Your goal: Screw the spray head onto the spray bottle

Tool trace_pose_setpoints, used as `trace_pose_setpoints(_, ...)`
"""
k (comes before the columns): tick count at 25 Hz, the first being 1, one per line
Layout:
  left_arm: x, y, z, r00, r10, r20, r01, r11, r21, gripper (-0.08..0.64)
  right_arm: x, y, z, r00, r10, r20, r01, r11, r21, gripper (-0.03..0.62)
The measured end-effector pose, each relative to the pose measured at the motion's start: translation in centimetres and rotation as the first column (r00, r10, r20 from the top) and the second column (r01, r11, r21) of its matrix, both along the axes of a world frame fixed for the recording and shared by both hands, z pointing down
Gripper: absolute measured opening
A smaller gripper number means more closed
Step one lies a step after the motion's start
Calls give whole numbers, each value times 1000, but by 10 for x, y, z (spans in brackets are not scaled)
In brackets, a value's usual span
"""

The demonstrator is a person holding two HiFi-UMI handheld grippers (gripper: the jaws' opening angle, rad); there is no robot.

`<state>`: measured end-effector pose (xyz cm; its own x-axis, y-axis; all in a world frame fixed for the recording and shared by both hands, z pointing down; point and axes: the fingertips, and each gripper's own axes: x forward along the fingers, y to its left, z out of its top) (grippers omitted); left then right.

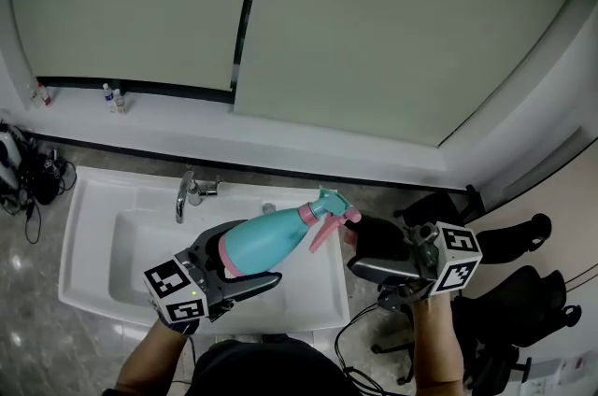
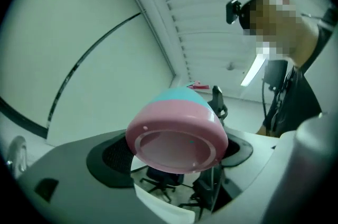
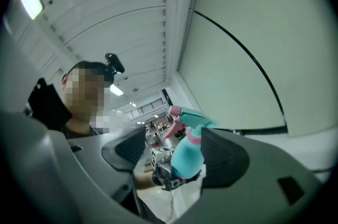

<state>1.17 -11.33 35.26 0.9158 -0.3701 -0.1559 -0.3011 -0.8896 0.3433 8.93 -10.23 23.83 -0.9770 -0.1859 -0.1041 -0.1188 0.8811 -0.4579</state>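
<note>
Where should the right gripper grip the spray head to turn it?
Probably the pink collar, coming endwise from the head view's right: it is round and in line with the level bottle, unlike the jutting trigger.

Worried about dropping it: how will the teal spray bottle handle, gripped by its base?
The spray bottle looks like smooth, rounded plastic, so it may slip or twist in the left gripper. Lying roughly level, held only at its pink end, the spray head end probably sags downward. Weight unclear: contents hidden.
</note>
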Motion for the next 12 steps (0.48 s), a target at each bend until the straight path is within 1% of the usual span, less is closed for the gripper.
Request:
trace_pose_setpoints(1, 1, 3, -3, 998, 51, -30, -52, 998, -25, 453, 6, 4, -1, 999, -4, -40, 7, 997, 81, 304)
trace_pose_setpoints(2, 2, 7, -6, 993, 103, -57, -105, 994, -43, 453, 11, 7, -2, 996, 1, -85, 13, 987, 162, 304)
trace_pose_setpoints(3, 3, 11, -10, 985, 153, -78, -157, 986, -55, 453, 15, 7, -3, 991, 10, -131, 21, 971, 238, 304)
trace_pose_setpoints(5, 8, 22, -17, 962, 248, -111, -256, 964, -68, 454, 17, 6, -6, 977, 29, -211, 53, 927, 371, 304)
trace_pose_setpoints(6, 11, 28, -21, 947, 295, -125, -306, 949, -74, 454, 15, 7, -10, 971, 29, -237, 78, 901, 427, 304)
trace_pose_setpoints(7, 15, 36, -25, 929, 342, -138, -355, 931, -81, 453, 12, 9, -14, 967, 17, -253, 109, 873, 474, 304)
trace_pose_setpoints(9, 25, 51, -32, 891, 427, -151, -443, 891, -94, 454, 3, 19, -23, 963, -47, -266, 190, 819, 542, 304)
trace_pose_setpoints(12, 36, 67, -38, 844, 513, -158, -531, 841, -103, 454, -13, 40, -31, 942, -185, -279, 319, 745, 586, 304)
